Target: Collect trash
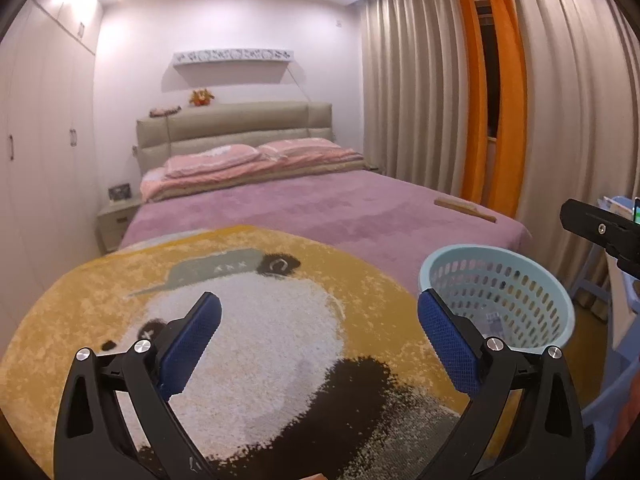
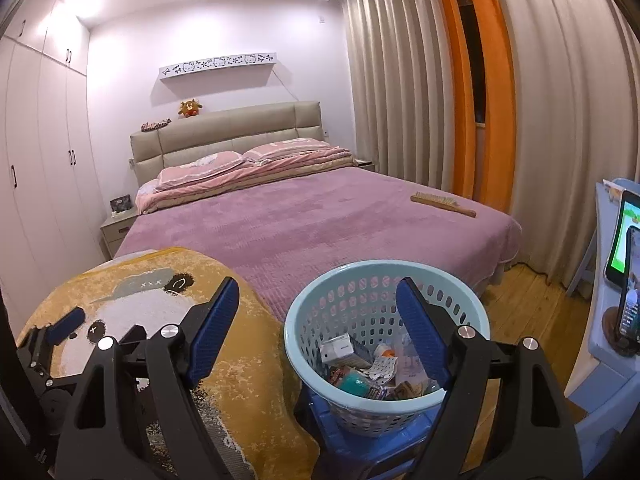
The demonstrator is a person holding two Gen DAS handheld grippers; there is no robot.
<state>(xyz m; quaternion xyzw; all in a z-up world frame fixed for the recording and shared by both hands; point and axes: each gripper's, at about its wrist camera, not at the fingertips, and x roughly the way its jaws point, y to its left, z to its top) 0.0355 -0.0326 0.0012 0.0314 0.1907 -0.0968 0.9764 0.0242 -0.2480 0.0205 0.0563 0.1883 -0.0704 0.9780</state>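
Note:
A pale blue slotted basket (image 2: pixel 352 396) stands on a blue stool (image 2: pixel 360 444), just right of a yellow panda mat (image 2: pixel 240 380). Inside lies trash (image 2: pixel 360 364): a white box, a teal piece and several wrappers. My right gripper (image 2: pixel 318 284) hovers open over the basket's near left rim, with nothing between its pads. My left gripper (image 1: pixel 320 300) is open and empty above the panda mat (image 1: pixel 260 340), with the basket (image 1: pixel 496 280) to its right. One blue pad (image 2: pixel 66 324) of the left gripper shows at the left of the right wrist view.
A bed with a purple cover (image 2: pixel 320 224) fills the middle, with a wooden brush (image 2: pixel 444 204) near its right edge. Curtains (image 2: pixel 400 100) hang on the right and a white wardrobe (image 2: pixel 40 160) stands on the left. Two lit phones (image 2: pixel 624 248) stand on a pale blue desk at far right.

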